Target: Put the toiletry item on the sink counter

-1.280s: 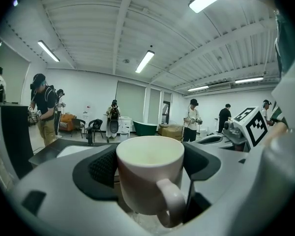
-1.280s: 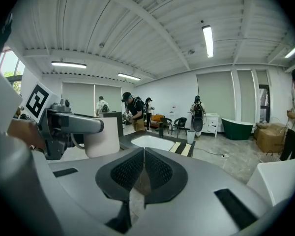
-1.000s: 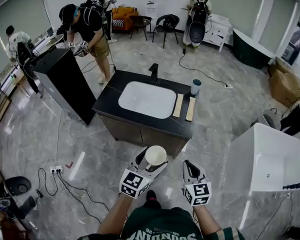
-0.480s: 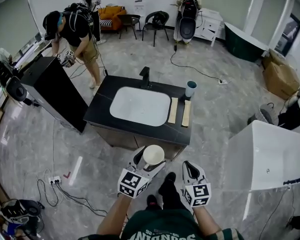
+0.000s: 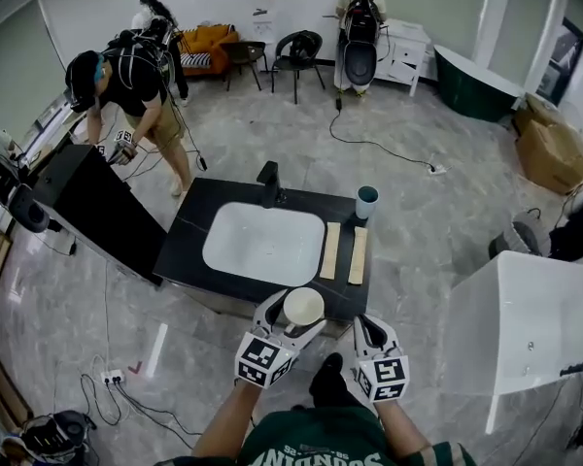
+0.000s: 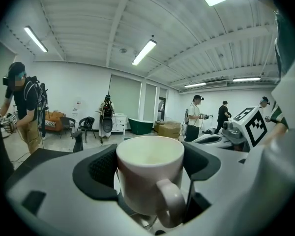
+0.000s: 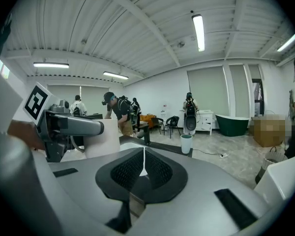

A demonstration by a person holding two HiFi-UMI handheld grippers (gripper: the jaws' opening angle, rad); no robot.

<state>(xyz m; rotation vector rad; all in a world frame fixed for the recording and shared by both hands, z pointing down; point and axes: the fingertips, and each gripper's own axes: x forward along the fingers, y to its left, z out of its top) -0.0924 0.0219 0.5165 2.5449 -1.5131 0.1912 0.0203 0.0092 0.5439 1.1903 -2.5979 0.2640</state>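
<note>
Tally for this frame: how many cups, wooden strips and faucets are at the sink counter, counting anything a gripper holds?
Cups: 2, the mug in the left gripper and the cup on the counter
Wooden strips: 2
Faucets: 1
Total: 5

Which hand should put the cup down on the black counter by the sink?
The left. The left gripper is shut on the white mug, held at the near edge of the sink counter. The right gripper is shut and empty, so it has nothing to set down.
</note>
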